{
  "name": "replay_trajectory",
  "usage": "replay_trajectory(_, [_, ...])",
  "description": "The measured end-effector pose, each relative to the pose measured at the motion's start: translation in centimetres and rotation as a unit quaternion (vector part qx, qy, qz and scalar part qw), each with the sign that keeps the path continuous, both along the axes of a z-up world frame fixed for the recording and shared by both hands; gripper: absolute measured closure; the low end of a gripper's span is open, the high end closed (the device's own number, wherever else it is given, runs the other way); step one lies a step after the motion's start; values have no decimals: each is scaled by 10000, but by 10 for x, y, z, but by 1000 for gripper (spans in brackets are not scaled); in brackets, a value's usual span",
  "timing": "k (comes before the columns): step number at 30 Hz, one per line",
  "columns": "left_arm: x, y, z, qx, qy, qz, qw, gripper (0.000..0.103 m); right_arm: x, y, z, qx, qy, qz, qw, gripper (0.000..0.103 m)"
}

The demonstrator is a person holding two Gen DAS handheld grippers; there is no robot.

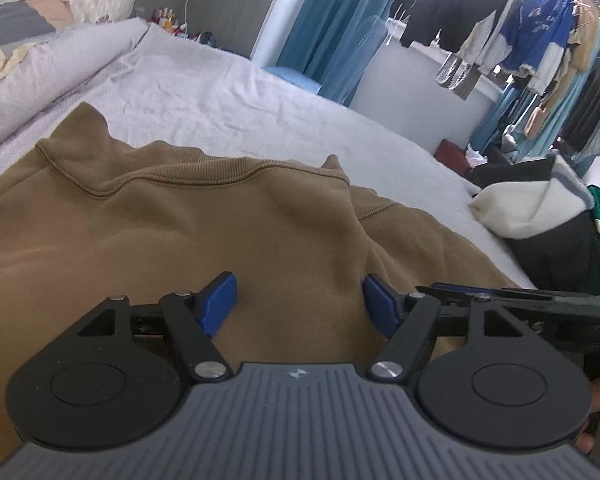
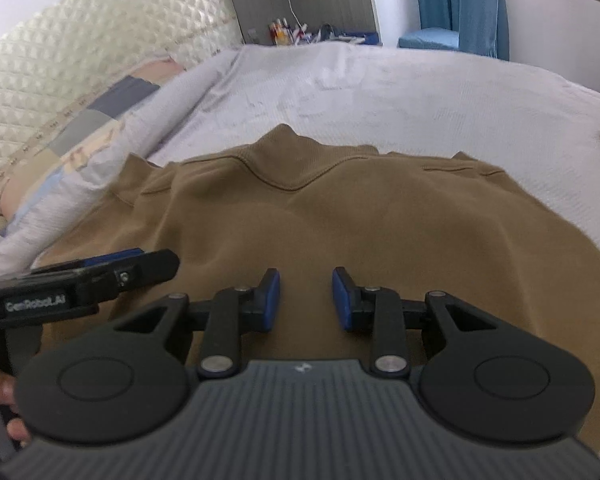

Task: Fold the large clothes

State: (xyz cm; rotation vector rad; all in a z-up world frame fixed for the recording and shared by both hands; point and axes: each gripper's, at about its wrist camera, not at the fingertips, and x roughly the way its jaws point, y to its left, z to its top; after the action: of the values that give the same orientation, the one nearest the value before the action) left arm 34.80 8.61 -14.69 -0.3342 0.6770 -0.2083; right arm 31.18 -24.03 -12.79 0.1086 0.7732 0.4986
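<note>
A brown sweatshirt (image 1: 180,232) lies on the light grey bed, collar towards the far side; it also shows in the right wrist view (image 2: 340,220). Its sides look folded inward. My left gripper (image 1: 298,300) is open and empty, hovering just above the sweatshirt's near part. My right gripper (image 2: 306,296) is open and empty too, above the same near part. The right gripper's tip shows at the right of the left wrist view (image 1: 500,294), and the left gripper shows at the left of the right wrist view (image 2: 100,272).
The bed sheet (image 1: 240,92) stretches beyond the sweatshirt. A pile of white, black and green clothes (image 1: 540,216) lies at the bed's right edge. Pillows (image 2: 80,140) and a quilted headboard (image 2: 80,52) are on the left. Hanging clothes (image 1: 520,36) and blue curtains (image 1: 332,28) stand beyond the bed.
</note>
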Motion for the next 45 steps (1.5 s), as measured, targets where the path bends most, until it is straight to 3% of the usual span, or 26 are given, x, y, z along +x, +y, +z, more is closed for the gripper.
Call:
replay_trajectory(4, [9,-2,-4,52,9,53,10000,26,11,14,-11,-195,-83,-51,9998,73])
replay_trajectory(9, [-2,4,-1,-6,-244,99,9997,26,14,8,-12,-30,-84,-82,9999,74])
replay_trajectory(17, [-71,19,25,-227,-543,626,9963,27,-19,-7,6,255,-392,-371,9982,73])
replay_trajectory(22, [-116,18,33,2,-605,953,9936,27,-51,-35,22,618,-390,-715,9948,73])
replay_trajectory(23, [-123,17,33,-22,-590,977,9935,27,-57,-40,24,714,-373,-785,9937,69])
replay_trajectory(30, [-160,18,28,-112,-327,1279,9912,22,-96,-77,17,1250,163,-1399,9821,68])
replay_trajectory(33, [-166,22,26,-218,-249,1461,9887,18,-102,-92,4,1526,647,-1664,9720,68])
replay_trajectory(39, [-167,38,20,-617,10,1735,9829,10,-95,-112,-30,2100,1621,-2146,9400,68])
replay_trajectory(45, [-165,50,13,-835,205,2124,9734,7,-88,-115,-45,2586,1962,-2241,9189,64])
